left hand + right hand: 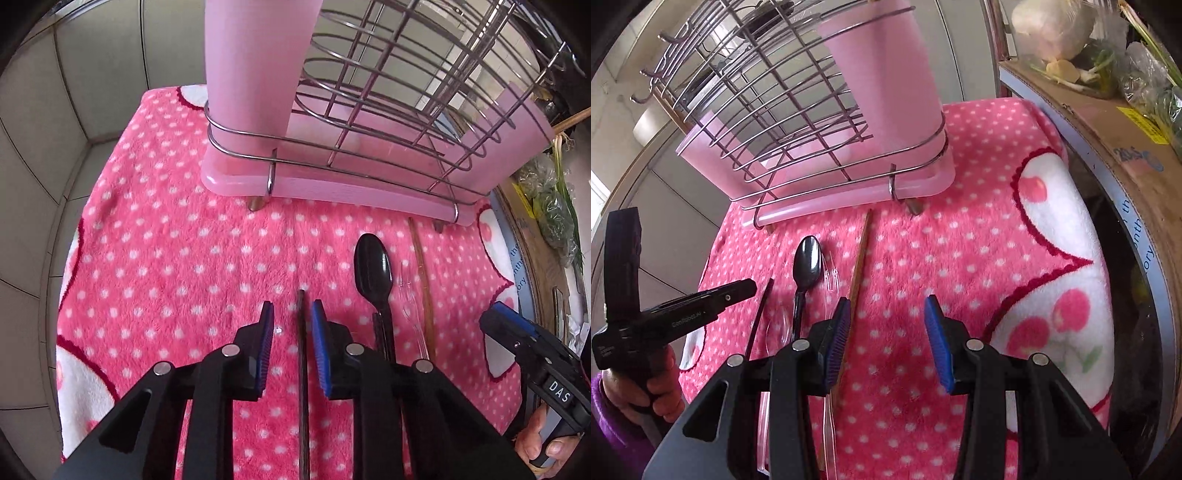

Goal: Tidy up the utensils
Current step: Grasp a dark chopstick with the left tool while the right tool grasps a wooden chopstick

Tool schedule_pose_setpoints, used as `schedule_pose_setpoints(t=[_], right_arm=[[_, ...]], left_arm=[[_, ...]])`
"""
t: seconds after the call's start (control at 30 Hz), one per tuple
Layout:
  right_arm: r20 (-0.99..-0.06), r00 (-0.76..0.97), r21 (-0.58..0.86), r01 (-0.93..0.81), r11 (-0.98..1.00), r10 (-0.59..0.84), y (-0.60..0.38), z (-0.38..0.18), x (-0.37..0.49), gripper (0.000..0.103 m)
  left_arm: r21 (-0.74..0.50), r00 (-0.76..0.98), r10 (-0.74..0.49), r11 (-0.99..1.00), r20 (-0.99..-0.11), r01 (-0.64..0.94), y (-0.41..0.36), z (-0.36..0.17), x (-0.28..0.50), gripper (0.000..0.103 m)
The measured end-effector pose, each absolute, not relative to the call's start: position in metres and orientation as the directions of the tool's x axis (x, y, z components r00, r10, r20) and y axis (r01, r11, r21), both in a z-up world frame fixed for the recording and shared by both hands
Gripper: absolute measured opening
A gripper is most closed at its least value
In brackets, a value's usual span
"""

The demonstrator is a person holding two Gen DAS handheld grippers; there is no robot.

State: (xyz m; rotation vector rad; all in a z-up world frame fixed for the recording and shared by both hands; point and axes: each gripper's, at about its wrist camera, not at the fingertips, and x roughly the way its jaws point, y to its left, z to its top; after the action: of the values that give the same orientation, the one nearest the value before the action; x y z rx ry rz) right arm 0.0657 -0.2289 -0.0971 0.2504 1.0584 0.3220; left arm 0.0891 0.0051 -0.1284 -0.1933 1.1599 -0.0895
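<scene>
Several utensils lie side by side on a pink dotted towel (177, 258): a dark chopstick (302, 369), a black spoon (373, 269), a clear plastic fork (408, 295) and a brown chopstick (423, 280). My left gripper (291, 304) is low over the towel and straddles the dark chopstick, which lies close to the right pad with a gap to the left pad. My right gripper (887, 300) stands open over bare towel. The brown chopstick (860, 254) runs just outside its left finger. The black spoon (808, 262) and a clear spoon (777, 325) lie further left.
A wire rack on a pink drip tray (332, 184) stands at the back of the towel, with a tall pink cup (255, 66) in one end. A cardboard box (1108, 122) with vegetables borders the right side. Tiled wall (55, 110) closes the left.
</scene>
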Motion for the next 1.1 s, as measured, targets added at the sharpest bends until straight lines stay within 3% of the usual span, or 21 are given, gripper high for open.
schedule_pose_setpoints(t=[0.2,0.33,0.6,0.93,1.1], right_arm=[[-0.82,0.447,0.322,-0.158,0.934,0.358,-0.222,-0.101,0.078,0.041],[-0.835,0.436,0.292,-0.17,0.941,0.337,-0.209,-0.108,0.093,0.036],[-0.871,0.412,0.215,-0.168,0.962,0.267,-0.178,-0.123,0.115,0.026],[-0.883,0.422,0.153,-0.152,0.976,0.204,-0.156,-0.128,0.128,0.025],[-0.879,0.418,0.195,-0.125,0.973,0.23,-0.156,-0.13,0.135,0.008]], left_arm=[[-0.153,0.376,-0.134,0.988,-0.917,-0.021,-0.005,-0.144,0.1,0.014],[-0.137,0.388,-0.122,0.991,-0.913,-0.01,-0.009,-0.145,0.103,0.004],[-0.154,0.409,-0.123,0.987,-0.904,-0.045,-0.003,-0.145,0.099,0.004],[-0.142,0.424,-0.111,0.989,-0.899,-0.042,-0.008,-0.144,0.087,0.004],[-0.166,0.426,-0.132,0.985,-0.895,-0.043,-0.005,-0.144,0.087,0.004]])
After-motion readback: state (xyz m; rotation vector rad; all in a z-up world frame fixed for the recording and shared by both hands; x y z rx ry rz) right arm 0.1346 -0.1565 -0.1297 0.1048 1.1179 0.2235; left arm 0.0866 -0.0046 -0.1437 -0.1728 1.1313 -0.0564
